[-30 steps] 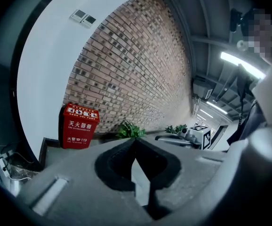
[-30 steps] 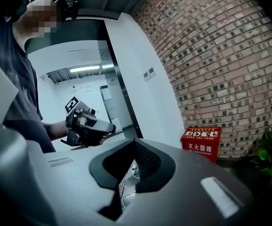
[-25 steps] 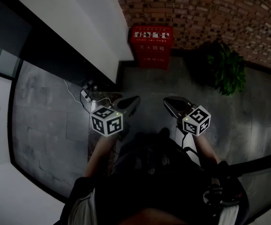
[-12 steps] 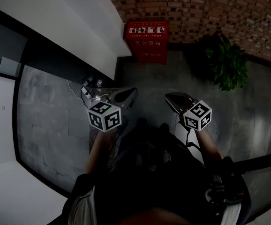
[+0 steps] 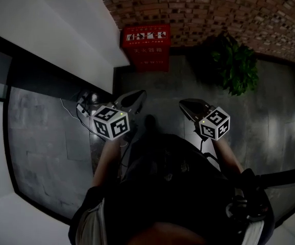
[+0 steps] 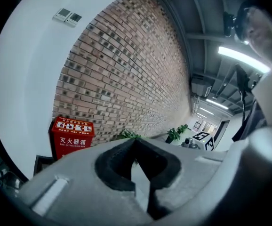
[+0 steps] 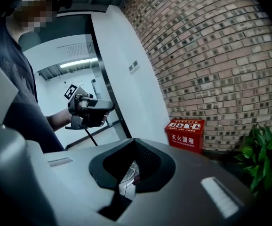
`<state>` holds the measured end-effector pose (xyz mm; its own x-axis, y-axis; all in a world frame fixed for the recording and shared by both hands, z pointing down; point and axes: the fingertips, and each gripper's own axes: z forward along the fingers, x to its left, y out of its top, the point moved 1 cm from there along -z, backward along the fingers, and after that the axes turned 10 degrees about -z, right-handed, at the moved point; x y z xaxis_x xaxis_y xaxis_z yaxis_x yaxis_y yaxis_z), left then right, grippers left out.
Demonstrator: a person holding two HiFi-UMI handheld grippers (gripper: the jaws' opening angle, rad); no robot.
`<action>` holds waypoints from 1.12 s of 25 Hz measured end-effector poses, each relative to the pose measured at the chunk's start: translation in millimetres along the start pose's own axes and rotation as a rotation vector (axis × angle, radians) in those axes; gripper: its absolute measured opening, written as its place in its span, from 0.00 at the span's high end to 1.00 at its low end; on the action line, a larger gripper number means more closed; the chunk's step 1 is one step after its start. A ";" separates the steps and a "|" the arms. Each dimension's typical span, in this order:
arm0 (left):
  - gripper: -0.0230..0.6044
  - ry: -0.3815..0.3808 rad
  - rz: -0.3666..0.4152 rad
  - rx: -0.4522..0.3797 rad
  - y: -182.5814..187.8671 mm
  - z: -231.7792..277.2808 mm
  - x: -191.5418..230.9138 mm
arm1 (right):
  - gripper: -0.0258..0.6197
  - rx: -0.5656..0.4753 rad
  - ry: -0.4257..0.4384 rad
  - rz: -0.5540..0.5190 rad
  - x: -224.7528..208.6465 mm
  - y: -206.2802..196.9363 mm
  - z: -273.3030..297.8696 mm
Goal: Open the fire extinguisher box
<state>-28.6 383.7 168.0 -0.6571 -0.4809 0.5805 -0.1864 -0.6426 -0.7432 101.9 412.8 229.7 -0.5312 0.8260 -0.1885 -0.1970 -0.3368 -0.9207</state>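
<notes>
The red fire extinguisher box (image 5: pixel 145 47) stands shut on the floor against the brick wall, beside the white wall's corner. It also shows in the left gripper view, where the box (image 6: pixel 71 136) is low at the left, and in the right gripper view as the box (image 7: pixel 185 134). My left gripper (image 5: pixel 133 100) and right gripper (image 5: pixel 190 106) are held side by side in front of the body, well short of the box. Both are shut with nothing in them, as the left gripper (image 6: pixel 138 173) and right gripper (image 7: pixel 131 169) show up close.
A potted green plant (image 5: pixel 231 63) stands on the floor to the right of the box. White cables and a power strip (image 5: pixel 81 106) lie by the left wall's base. The floor is dark stone tile. The person's legs and dark clothing fill the lower middle.
The head view has shifted, so the box and plant now sit further left. The left gripper has drifted slightly left. Both grippers stay shut and the box stays closed.
</notes>
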 end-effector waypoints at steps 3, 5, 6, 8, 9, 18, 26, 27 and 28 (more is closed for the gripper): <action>0.96 -0.035 0.026 0.003 24.4 6.3 17.4 | 0.96 0.008 -0.038 0.003 -8.2 14.1 17.2; 0.96 -0.057 0.025 0.006 39.8 10.2 29.9 | 0.96 0.007 -0.059 -0.005 -13.2 28.2 31.5; 0.96 -0.068 0.019 0.007 46.1 11.5 36.9 | 0.96 0.006 -0.070 -0.009 -15.8 35.3 39.3; 0.96 -0.085 0.010 0.011 57.0 12.7 53.7 | 0.96 0.000 -0.086 -0.009 -20.2 48.7 56.7; 0.96 -0.089 0.006 0.013 62.2 12.6 63.3 | 0.96 -0.002 -0.090 -0.007 -21.5 54.2 66.1; 0.96 -0.120 -0.030 0.002 100.4 6.3 129.5 | 0.96 0.046 -0.108 -0.003 -28.4 76.3 132.7; 0.96 -0.081 -0.045 -0.043 119.2 -11.3 176.7 | 0.96 0.055 -0.037 -0.054 -15.3 102.4 192.8; 0.96 -0.071 -0.044 -0.045 119.9 -13.8 181.3 | 0.96 0.058 -0.033 -0.060 -15.4 104.3 197.2; 0.96 -0.062 -0.045 -0.049 121.7 -16.0 186.2 | 0.96 0.061 -0.029 -0.064 -16.8 106.0 201.7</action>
<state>-185.3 225.5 180.4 -0.6009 -0.4892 0.6322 -0.2511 -0.6353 -0.7303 -76.3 272.1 204.2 -0.5394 0.8335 -0.1196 -0.2805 -0.3118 -0.9078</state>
